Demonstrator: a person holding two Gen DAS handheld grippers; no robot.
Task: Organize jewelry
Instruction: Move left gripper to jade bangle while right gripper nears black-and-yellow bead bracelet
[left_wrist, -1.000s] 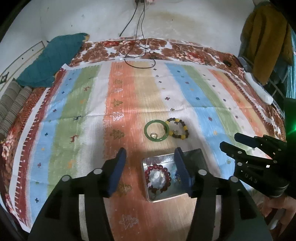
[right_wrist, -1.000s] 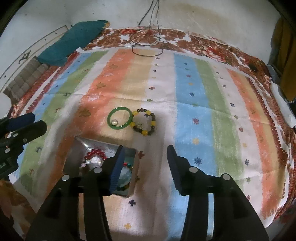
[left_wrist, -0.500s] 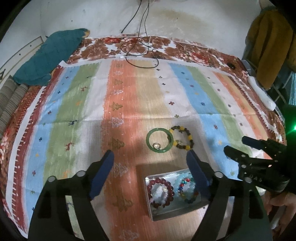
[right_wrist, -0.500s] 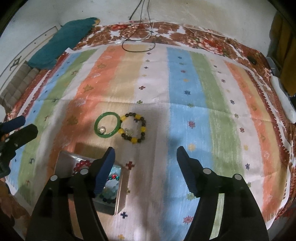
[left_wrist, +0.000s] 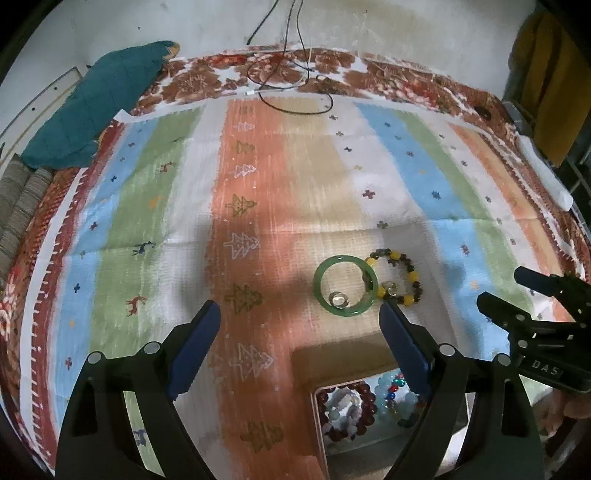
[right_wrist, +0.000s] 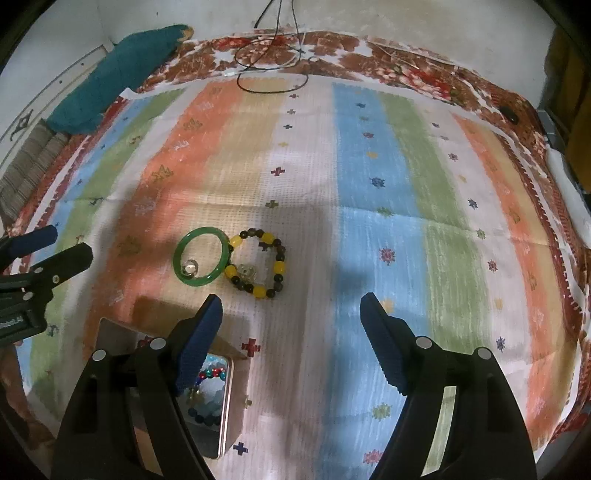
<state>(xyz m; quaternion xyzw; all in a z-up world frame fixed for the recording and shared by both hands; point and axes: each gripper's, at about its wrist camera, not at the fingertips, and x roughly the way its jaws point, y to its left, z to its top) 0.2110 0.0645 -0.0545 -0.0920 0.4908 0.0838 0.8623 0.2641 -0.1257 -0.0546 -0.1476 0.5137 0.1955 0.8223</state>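
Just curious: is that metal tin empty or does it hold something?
Not empty: the open tin holds a red bead bracelet and other beads.

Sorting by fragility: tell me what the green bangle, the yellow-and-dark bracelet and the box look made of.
Green bangle: glossy, translucent, likely jade or glass. Bracelet: polished round beads, stone or resin; cannot tell which. Box: thin metal, judging by its shiny, reflective rim.
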